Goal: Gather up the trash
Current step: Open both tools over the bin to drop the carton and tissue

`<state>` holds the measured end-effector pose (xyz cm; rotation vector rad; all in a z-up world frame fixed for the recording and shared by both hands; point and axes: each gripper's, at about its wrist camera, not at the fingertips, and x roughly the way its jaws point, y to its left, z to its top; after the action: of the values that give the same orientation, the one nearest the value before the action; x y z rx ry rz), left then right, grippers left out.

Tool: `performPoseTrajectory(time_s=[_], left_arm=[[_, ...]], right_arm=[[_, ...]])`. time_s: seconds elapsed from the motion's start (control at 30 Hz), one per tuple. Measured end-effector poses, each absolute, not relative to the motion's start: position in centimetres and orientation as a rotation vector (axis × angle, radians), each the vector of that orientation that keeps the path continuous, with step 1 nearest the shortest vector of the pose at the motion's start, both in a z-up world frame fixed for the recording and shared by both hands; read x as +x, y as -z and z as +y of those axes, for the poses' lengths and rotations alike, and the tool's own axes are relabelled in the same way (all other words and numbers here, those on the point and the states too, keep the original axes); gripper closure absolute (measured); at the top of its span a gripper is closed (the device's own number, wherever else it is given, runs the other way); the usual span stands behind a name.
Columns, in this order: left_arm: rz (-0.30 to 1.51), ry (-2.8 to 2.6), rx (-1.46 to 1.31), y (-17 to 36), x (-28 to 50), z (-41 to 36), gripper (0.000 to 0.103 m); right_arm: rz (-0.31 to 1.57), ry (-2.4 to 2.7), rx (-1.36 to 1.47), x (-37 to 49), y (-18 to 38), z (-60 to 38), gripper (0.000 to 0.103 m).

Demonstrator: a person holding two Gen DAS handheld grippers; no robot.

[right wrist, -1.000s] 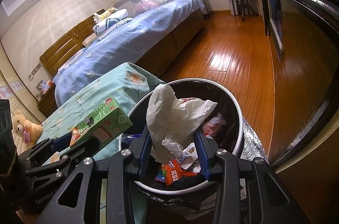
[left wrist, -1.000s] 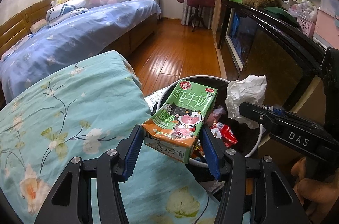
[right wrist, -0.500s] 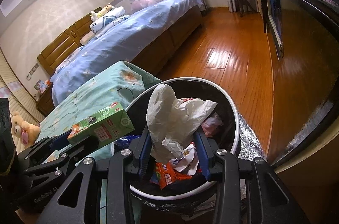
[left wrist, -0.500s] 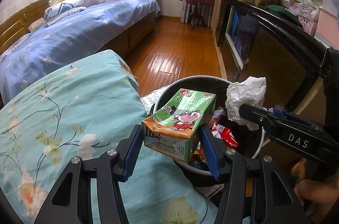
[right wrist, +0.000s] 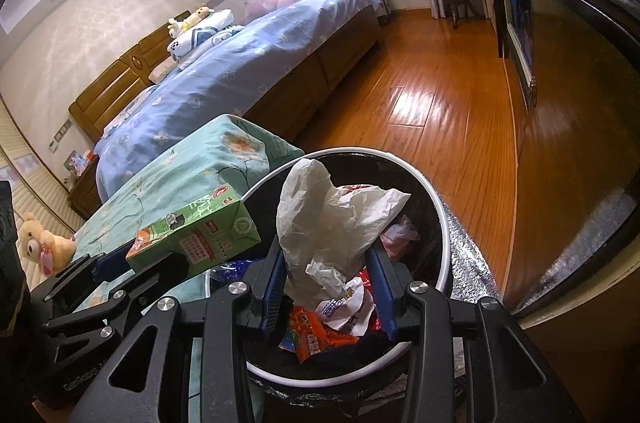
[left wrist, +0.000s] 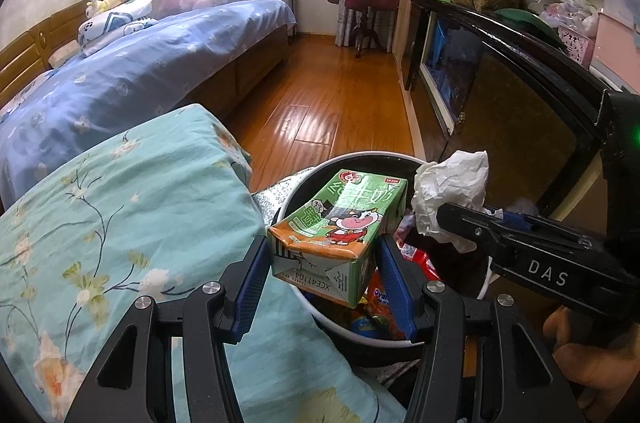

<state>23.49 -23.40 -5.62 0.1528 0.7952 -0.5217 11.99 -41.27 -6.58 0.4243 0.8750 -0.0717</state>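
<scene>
While the left gripper (left wrist: 320,263) clamps a milk carton (left wrist: 340,227) by its side walls over the bin (right wrist: 434,207), the right gripper (right wrist: 326,287) pinches crumpled paper (right wrist: 328,223) above it; both look light, the carton stiff but crushable, the paper soft.

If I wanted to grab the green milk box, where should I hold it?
Hold the milk carton by its two long flat sides, near the bottom end, coming from behind that end. The left gripper does just this: the box is long with flat parallel walls, so the fingers press squarely and it probably won't slip. Its top end pokes out over the trash bin.
</scene>
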Motion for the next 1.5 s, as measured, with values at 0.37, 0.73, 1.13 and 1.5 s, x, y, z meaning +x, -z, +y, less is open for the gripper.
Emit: performPoseTrajectory(time_s=[0.37,0.73,1.13,1.5], left_arm=[[0.800,0.522,0.157,5.7,23.7,-23.6,0.050],[0.808,0.522,0.157,6.1,24.0,-23.9,0.050],[0.814,0.525,0.161,6.1,24.2,-24.4,0.050],[0.830,0.535,0.148,5.9,24.5,-24.2,0.050]], right_arm=[[0.880,0.074,0.430,12.3,6.9,-41.6,0.063],[0.890,0.070,0.432,12.7,7.1,-41.8,0.063],[0.904,0.065,0.438,13.0,7.3,-42.0,0.061],[0.915,0.068,0.440,13.4,7.1,-42.0,0.058]])
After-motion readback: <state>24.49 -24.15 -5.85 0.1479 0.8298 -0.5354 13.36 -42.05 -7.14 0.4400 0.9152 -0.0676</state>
